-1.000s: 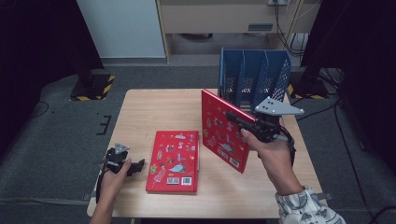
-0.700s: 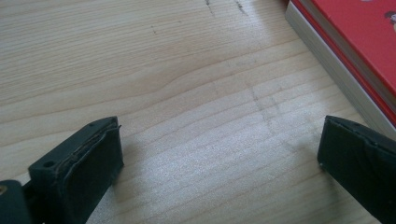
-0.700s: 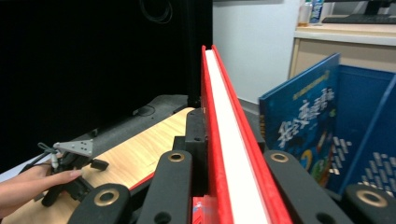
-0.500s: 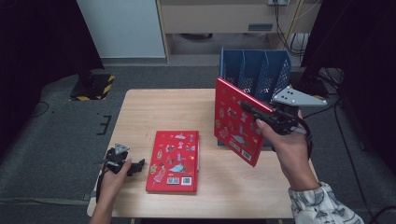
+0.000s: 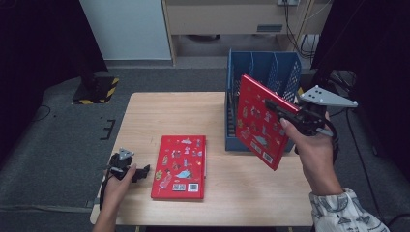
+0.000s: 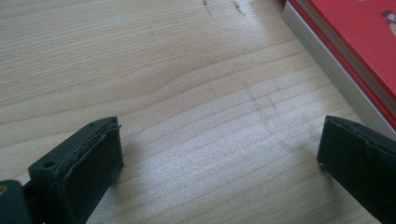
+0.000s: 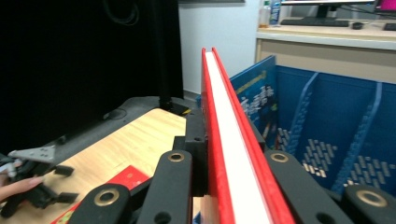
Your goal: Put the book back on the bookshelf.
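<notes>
Seen from above, the right gripper [image 5: 283,115] has its fingers clamped tight on the upper edge of a thin red hardcover book with small printed pictures [image 5: 258,121], which hangs clear of the pale wooden bench [image 5: 159,111], tilted, its long axis running from 11 o'clock down to 5 o'clock. The blue perforated plastic file rack with upright dividers [image 5: 285,72] stands just behind the book, at 12 o'clock from the fingers; the book's lower part overlaps the rack's front wall in this view, and whether they touch cannot be told. In the right gripper view the book's white page block runs straight ahead between the fingers, the rack's slots to its right. Judged from this, the coming move depends on lining the book's edge with a slot, and the right hand is the nearer.

A second red picture book [image 5: 180,166] lies flat at mid-bench. The left gripper [image 5: 140,172] rests at its 9 o'clock, fingers wide apart and empty over bare wood grain.
</notes>
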Motion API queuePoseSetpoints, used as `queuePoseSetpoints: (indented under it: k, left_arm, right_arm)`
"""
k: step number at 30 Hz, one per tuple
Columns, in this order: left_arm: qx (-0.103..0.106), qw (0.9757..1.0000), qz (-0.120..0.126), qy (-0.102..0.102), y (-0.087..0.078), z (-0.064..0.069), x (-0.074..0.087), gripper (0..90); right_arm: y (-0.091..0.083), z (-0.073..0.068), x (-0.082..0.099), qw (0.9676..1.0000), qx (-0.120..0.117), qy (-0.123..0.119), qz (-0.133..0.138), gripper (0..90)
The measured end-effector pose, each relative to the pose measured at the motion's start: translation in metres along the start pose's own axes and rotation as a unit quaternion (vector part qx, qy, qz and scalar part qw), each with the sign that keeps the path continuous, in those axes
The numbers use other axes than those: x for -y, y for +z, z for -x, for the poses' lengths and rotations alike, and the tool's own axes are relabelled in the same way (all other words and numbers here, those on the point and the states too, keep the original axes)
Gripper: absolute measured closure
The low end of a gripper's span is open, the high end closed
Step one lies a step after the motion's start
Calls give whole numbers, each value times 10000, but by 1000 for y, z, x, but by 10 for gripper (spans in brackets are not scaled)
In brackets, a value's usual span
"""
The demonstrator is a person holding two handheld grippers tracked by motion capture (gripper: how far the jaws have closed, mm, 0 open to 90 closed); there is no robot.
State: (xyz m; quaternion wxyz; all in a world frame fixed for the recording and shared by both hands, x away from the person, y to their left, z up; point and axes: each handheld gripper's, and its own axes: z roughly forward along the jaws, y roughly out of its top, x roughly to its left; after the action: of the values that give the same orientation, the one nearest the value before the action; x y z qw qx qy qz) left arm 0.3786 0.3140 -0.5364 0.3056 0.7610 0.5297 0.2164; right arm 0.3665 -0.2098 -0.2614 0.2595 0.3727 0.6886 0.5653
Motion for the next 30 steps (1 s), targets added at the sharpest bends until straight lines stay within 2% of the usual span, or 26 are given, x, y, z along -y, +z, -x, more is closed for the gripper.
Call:
queuePoseSetpoints:
  k: [6,16,30]
  left_arm:
    - [7,10000,0,8,0,0,0,0]
    - [11,10000,23,-10,0,1,0,0]
    - [42,10000,5,42,1,1,-1,0]
  right_arm:
    - [6,11,-5,9990,434,45,0,793]
    - [23,31,-10,9966,815,98,-88,793]
    - [67,55,-8,9903,1345,210,-278,793]
